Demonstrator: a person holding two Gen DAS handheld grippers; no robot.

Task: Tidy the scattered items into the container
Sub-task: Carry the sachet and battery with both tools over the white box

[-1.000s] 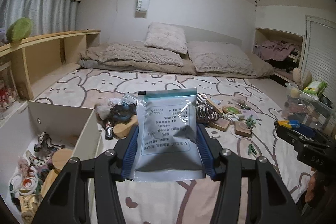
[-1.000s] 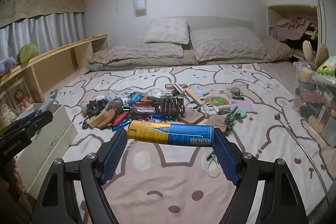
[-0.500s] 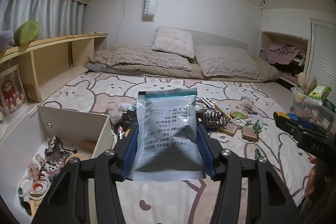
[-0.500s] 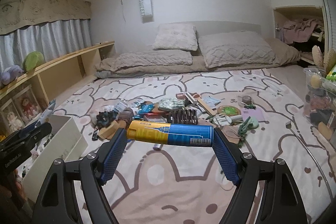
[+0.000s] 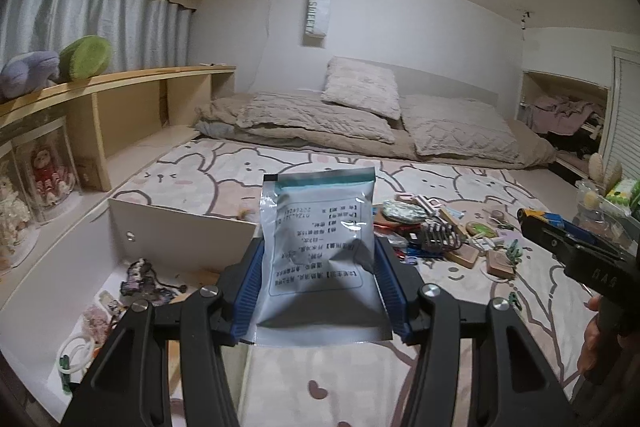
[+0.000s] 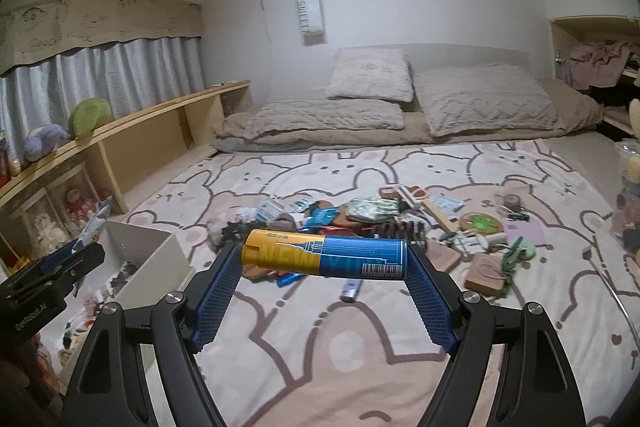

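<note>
My left gripper [image 5: 318, 259] is shut on a pale blue foil sachet [image 5: 318, 247] with printed text, held upright between its blue pads. The white open box [image 5: 182, 231] lies just left of and below it, with small trinkets inside. My right gripper [image 6: 324, 259] is shut on a yellow and blue tube [image 6: 324, 259], gripped end to end and lying crosswise. The scattered pile [image 6: 360, 215] of small items sits on the bunny-print sheet beyond the tube. The box [image 6: 148, 255] also shows at the lower left of the right wrist view, with the left gripper [image 6: 86, 241] over it.
A wooden shelf [image 5: 120, 83] with plush toys runs along the left wall. Pillows and a folded quilt [image 5: 360, 115] lie at the far end. A clear bin [image 5: 608, 203] of oddments stands at the right edge. A hand [image 5: 592, 343] holds the right gripper's handle.
Both grippers have swung left toward the white box, each keeping its item. The box now fills more of the left wrist view and the pile has slid to the right.
</note>
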